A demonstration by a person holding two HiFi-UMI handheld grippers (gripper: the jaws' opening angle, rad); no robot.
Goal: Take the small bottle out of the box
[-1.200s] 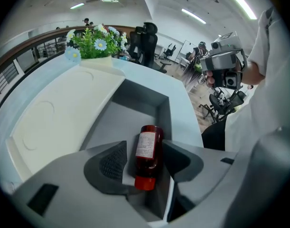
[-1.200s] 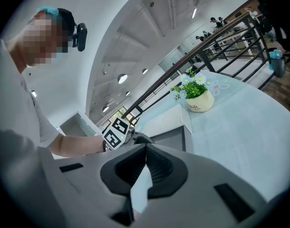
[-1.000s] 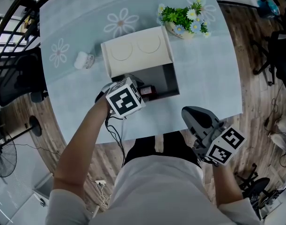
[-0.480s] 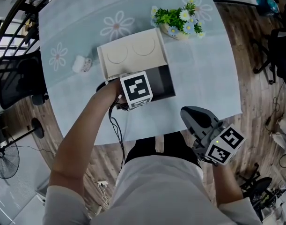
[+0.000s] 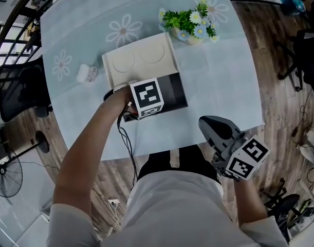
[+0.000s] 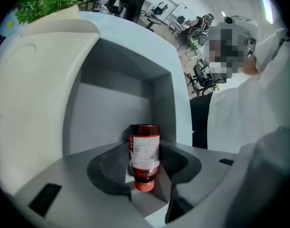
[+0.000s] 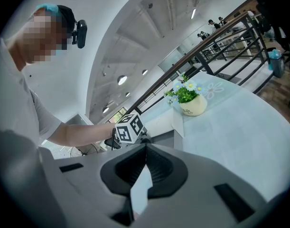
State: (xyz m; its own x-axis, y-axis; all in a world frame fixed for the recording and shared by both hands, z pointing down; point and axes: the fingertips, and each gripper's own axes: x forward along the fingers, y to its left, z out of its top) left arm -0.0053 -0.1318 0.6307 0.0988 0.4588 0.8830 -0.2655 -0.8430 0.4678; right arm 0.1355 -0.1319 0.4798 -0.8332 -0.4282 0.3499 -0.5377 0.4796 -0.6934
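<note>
A white box (image 5: 139, 60) lies on its side on the pale blue table (image 5: 218, 81), its grey opening facing me. My left gripper (image 6: 145, 145) reaches into that opening; in the head view only its marker cube (image 5: 147, 98) shows. Between its pads sits the small bottle (image 6: 145, 158), dark red with an orange cap that points back at the camera. Both pads touch the bottle while the jaws are opening slightly. My right gripper (image 5: 213, 127) hovers at the table's near right edge, shut and holding nothing, its jaws (image 7: 145, 148) aimed at the box.
A pot of flowers (image 5: 190, 24) stands behind the box on the right. A small white object (image 5: 86, 72) lies left of the box. Black chairs (image 5: 18, 86) stand off the table's left side. The table's near edge runs close to my body.
The left gripper has moved right and forward into the box opening, and its cube now covers the bottle in the head view. The right gripper has stayed put.
</note>
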